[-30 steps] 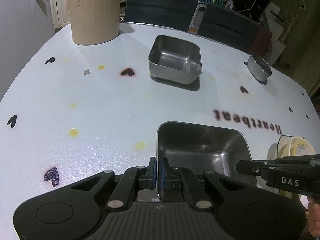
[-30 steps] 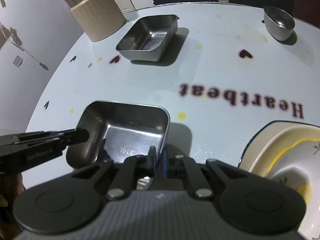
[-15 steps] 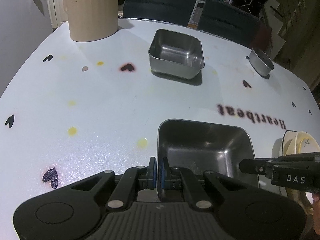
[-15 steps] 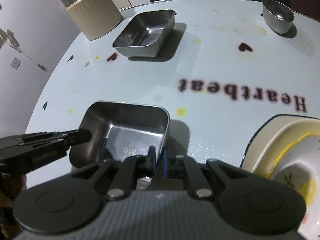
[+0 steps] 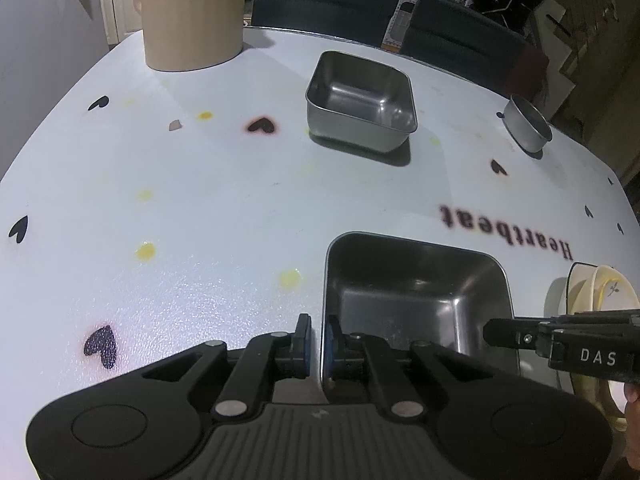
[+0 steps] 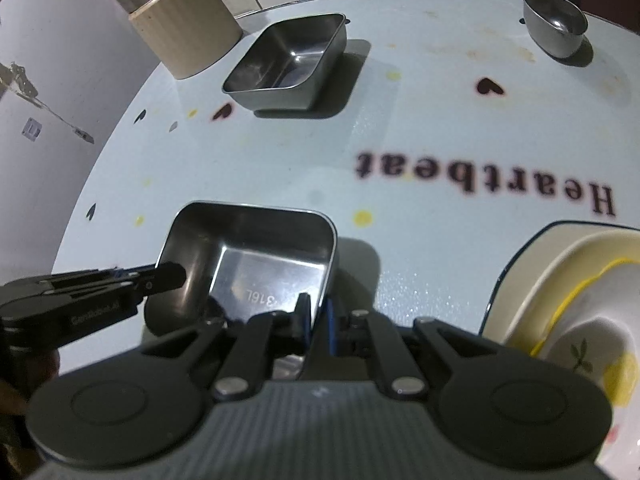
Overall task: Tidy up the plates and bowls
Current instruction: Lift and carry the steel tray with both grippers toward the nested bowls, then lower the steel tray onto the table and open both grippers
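Looking through the left wrist camera, I see the beige ribbed canister (image 5: 192, 20) at the upper left of the frame, standing at the far edge of the white counter (image 5: 200, 184), which is printed with dark hearts and yellow dots. Right of it, in the upper middle, sits a square steel tray (image 5: 360, 100), empty and upright. At the upper right is a small round steel bowl (image 5: 526, 128), well apart from the tray.

In the lower middle, the left tool (image 5: 318, 328) straddles the left wall of the large steel pan (image 5: 416, 304). One pad is inside and one outside. A thin strip of counter shows between the outer pad and the rim, so I read this tool as released, not pinching. The pan rests on the counter, just right of the tool and running toward the lower right. At the pan's right wall, the other tool's tip comes in from the right edge. Behind it is a stack of cream dishes (image 5: 600, 292).

In the right wrist view, the left tool's tip reaches the pan's left wall from the lower left. The right tool (image 6: 318, 308), at bottom centre, is clenched on the pan's near right wall, with the rim running between its pads. The cream dishes fill the lower right, just beside the pan and apart from it.
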Available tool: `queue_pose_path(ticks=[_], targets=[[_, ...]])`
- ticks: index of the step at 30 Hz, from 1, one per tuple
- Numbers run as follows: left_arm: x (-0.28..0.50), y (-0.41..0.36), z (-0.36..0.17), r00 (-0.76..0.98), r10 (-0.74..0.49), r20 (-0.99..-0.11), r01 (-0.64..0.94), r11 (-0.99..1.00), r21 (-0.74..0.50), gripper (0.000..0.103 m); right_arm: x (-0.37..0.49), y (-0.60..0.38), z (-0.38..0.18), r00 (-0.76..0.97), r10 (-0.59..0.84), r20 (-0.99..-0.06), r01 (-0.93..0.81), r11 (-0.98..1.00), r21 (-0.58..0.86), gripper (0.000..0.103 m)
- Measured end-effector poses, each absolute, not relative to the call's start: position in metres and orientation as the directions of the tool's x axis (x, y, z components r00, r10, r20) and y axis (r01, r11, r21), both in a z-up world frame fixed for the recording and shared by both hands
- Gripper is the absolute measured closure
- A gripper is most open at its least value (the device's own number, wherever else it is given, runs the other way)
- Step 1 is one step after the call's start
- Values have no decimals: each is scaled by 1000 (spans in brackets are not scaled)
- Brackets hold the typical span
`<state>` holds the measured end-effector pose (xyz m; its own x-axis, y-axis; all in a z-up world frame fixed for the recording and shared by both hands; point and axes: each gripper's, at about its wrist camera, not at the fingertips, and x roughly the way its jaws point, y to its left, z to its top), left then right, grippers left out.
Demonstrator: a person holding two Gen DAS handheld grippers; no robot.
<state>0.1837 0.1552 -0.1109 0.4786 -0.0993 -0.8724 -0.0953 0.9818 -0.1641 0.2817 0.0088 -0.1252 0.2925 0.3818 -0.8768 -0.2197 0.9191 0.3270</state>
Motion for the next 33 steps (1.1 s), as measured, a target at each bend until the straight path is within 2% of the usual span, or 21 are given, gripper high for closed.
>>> queue_pose_path(ticks=[7,9,11,14,19,24,28,30,33], targets=[[182,158,-104,492,-110,-863,-97,979,-180,86,281,6,-122,310,377,-873,-212,922,323,89],[182,158,-101,497,-113,-860,-98,978,-185,79,280,5,-120,321,375,-870,-213,924,319,85],[181,156,-98,498,-112,-860,-97,978,-184,79,279,4,-119,321,378,-868,-212,922,323,78],[179,154,-96,494,-111,-863,-100,978,-183,77,278,3,-118,319,381,-868,-222,920,323,74],[177,152,-89,501,-105,-859,-101,979,-179,59,276,5,-111,328,383,-863,-246,917,313,58],[175,150,-74,533,-103,-840,-111,975,-190,24,273,1,-96,375,393,-839,-267,913,308,42],[177,150,-60,563,-90,-821,-122,974,-191,11,272,-8,-84,421,394,-817,-256,916,309,32],[180,150,-53,579,-86,-811,-127,973,-194,5,274,-14,-79,445,391,-806,-250,918,308,25],[188,150,-45,603,-73,-795,-138,971,-194,2,276,-22,-71,483,380,-789,-241,924,298,10]])
